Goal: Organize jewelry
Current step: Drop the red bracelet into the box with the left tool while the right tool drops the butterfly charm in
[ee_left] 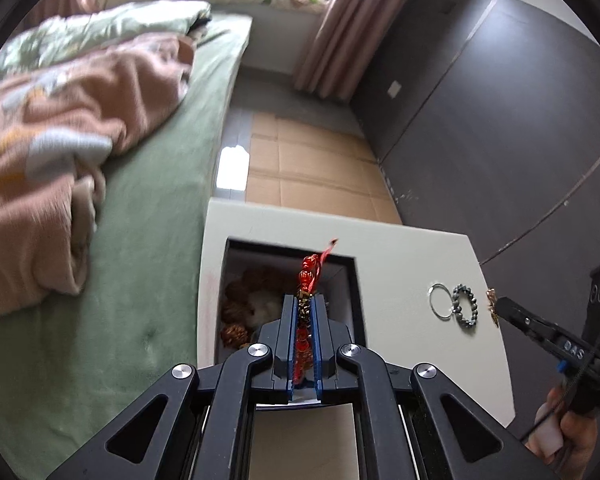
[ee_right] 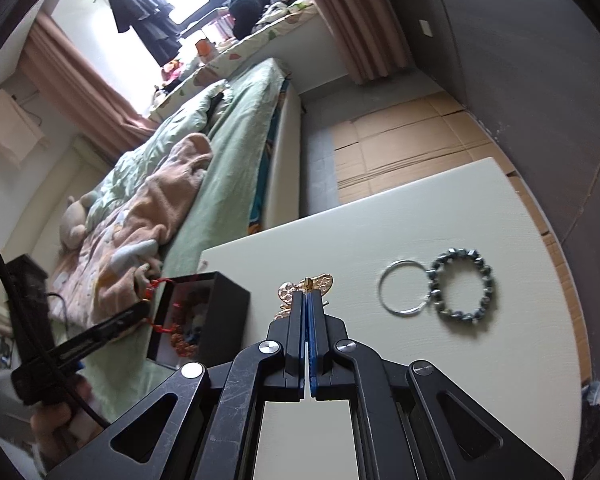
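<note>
Left wrist view: the left gripper [ee_left: 305, 304] is clamped on a red bracelet [ee_left: 309, 276] of red beads and red cord, held upright between the two blue-padded fingers, directly over the open black box [ee_left: 350, 280]. The box stands at the table's [ee_left: 400, 248] left edge, next to the bed [ee_left: 160, 240], and already contains brown beaded pieces and a pale item, partly hidden by the gripper.

On the bare tabletop near the right edge lie a silver ring [ee_left: 441, 302] and a dark bead bracelet [ee_left: 466, 305], side by side and touching or nearly so. The right gripper [ee_left: 500, 306] enters from the right, its tips at a gold brooch [ee_left: 492, 305] at the table's right edge.

Right wrist view: the right gripper [ee_right: 308, 298] has its fingers closed together on the gold brooch [ee_right: 320, 283], a filigree, butterfly-like piece; whether it is lifted off the table [ee_right: 500, 208] cannot be told. To its right lie the silver ring [ee_right: 404, 294] and the dark bead bracelet [ee_right: 462, 292], touching. To its left stands the box [ee_right: 220, 308], with the left gripper [ee_right: 138, 314] at the box's near left side, red cord [ee_right: 154, 286] trailing from it.
</note>
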